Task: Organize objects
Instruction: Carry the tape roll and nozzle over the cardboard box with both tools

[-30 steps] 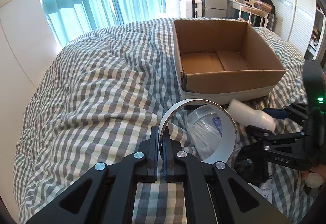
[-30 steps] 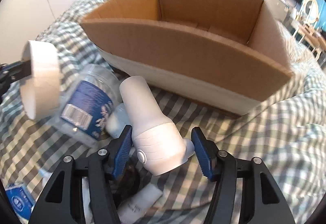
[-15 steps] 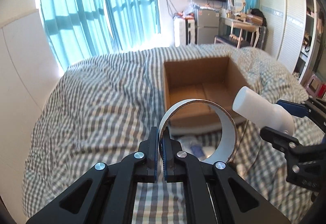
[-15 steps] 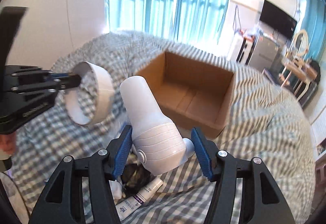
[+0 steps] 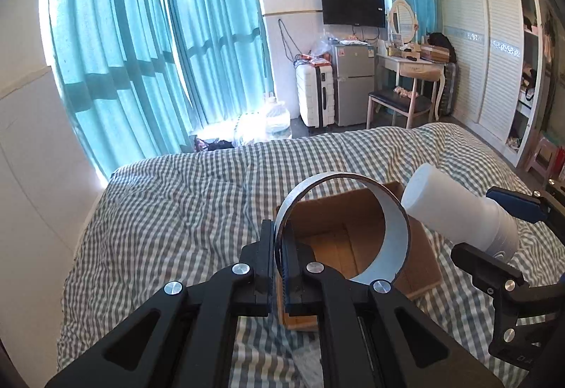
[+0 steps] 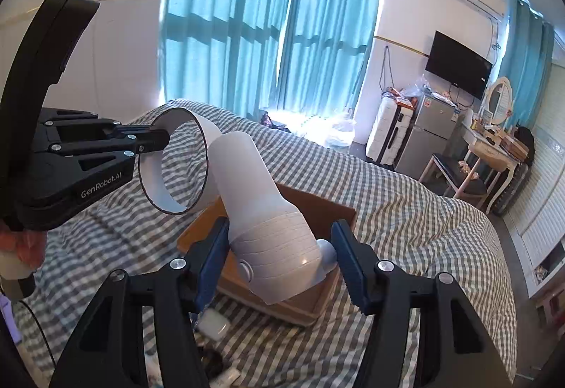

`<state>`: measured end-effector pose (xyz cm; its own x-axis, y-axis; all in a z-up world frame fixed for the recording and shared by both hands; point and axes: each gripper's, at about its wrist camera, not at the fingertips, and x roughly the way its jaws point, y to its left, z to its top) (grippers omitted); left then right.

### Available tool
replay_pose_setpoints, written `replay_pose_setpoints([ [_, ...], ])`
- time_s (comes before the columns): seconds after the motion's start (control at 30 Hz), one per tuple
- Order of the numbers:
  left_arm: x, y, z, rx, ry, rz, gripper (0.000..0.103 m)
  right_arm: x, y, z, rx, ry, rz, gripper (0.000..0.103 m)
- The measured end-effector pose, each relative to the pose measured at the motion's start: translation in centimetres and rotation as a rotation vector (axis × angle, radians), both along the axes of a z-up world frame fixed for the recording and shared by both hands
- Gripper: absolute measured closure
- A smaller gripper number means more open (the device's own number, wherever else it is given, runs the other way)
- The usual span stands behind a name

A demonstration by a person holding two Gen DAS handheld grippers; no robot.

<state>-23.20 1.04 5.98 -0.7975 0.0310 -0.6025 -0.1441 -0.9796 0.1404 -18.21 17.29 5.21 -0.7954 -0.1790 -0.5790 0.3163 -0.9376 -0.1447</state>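
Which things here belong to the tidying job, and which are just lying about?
Part of the job:
- tape ring, clamped in the left gripper
- white bottle, held in the right gripper
- cardboard box on the bed

Just lying about:
- television
- suitcase
- fridge
- chair

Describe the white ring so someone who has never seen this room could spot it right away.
Find the checked bed and the open cardboard box lying on it. Above the box, the left gripper pinches a wide white ring by its wall. Unlike the solid white bottle beside it, the ring is hollow, so the box shows through it.
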Motion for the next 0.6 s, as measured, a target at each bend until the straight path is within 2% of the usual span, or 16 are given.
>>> replay_pose_setpoints([
  [0.17,-4.9,1.3,-2.5,-0.046,-0.038,-0.010,0.100,-5.7,0.8,-1.3,0.001,-0.036,-0.032,0.045],
  [0.37,-10.0,2.3,-6.4,-0.084,-0.096,-0.002,0.100,-12.3,1.7,-5.2,0.006,-0.113,-0.055,0.045],
  [0.6,-13.2,2.5,-11.5,-0.100,-0.190,-0.030,0.100,-15.7,2.8,-9.9,0.024,-0.175,-0.055,0.045],
])
